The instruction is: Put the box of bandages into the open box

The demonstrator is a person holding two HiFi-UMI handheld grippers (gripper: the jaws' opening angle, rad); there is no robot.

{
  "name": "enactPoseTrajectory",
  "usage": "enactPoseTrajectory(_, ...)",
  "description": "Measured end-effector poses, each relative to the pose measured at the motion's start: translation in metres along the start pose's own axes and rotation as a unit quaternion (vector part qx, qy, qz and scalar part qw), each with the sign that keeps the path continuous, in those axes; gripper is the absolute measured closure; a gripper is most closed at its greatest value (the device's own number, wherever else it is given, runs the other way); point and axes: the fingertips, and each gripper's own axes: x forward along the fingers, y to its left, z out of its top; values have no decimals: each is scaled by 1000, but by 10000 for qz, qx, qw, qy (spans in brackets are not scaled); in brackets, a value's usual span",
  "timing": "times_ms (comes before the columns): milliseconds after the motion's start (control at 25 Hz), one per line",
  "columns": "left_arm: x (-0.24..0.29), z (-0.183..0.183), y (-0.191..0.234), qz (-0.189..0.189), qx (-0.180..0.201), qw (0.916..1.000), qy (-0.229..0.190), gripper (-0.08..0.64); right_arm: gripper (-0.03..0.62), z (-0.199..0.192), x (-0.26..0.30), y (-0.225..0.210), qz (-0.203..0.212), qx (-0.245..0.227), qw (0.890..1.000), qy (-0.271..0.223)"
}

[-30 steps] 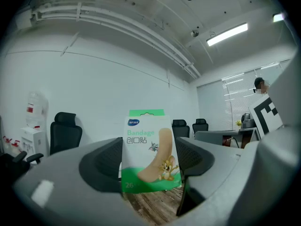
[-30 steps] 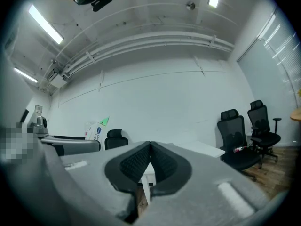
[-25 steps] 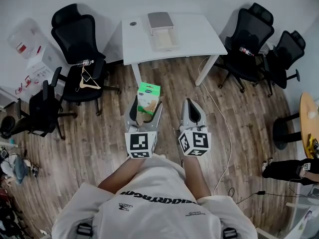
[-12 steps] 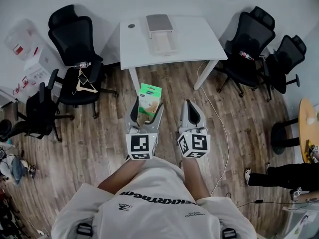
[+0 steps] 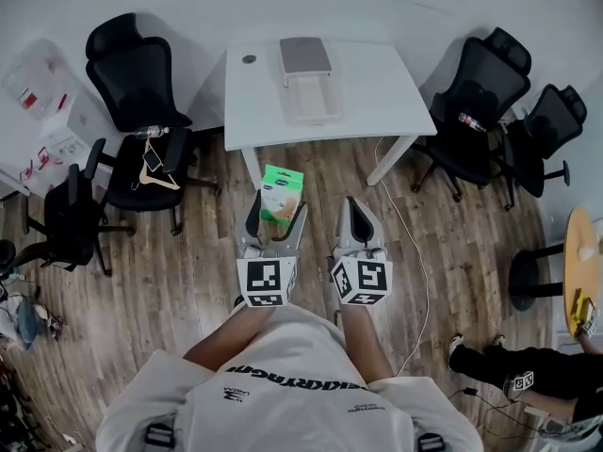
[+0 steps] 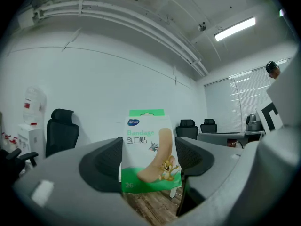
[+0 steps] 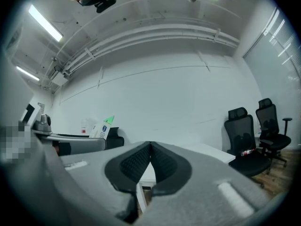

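Left hand-held gripper [image 5: 280, 211]: I see both pads pressed against the sides of the box of bandages [image 6: 149, 150]; jaws set wide around it.
Box of bandages position: upright, printed face toward the left gripper view, carried in the air over the wooden floor [image 5: 188, 281], on my side of the desk's near edge.
Right hand-held gripper [image 7: 149, 160]: jaws closed together, nothing between them; I hold it just beside the left one.
Open box [image 5: 311, 97]: on the desk [image 5: 254, 92], about midway along it, lid [image 5: 304, 55] raised toward the far edge.
Surroundings: black chairs [image 5: 141, 83] at both ends of the desk.
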Motion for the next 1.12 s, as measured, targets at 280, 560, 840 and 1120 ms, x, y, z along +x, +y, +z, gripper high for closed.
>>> enactPoseTrajectory(280, 71, 7, 27, 53, -77, 9999, 70, 201, 594, 4, 76, -25, -17, 34, 9999, 96)
enactPoseTrajectory(560, 139, 16, 56, 33, 23, 9999, 142, 201, 594, 13, 151, -38, -28, 12, 9998, 200)
enactPoseTrajectory(840, 195, 21, 84, -21, -77, 9998, 188, 201, 594, 16, 216, -47, -89, -1, 9996, 269)
enactPoseTrajectory(1120, 232, 23, 116, -33, -210, 9995, 251, 201, 594, 24, 265, -50, -195, -64, 9992, 343)
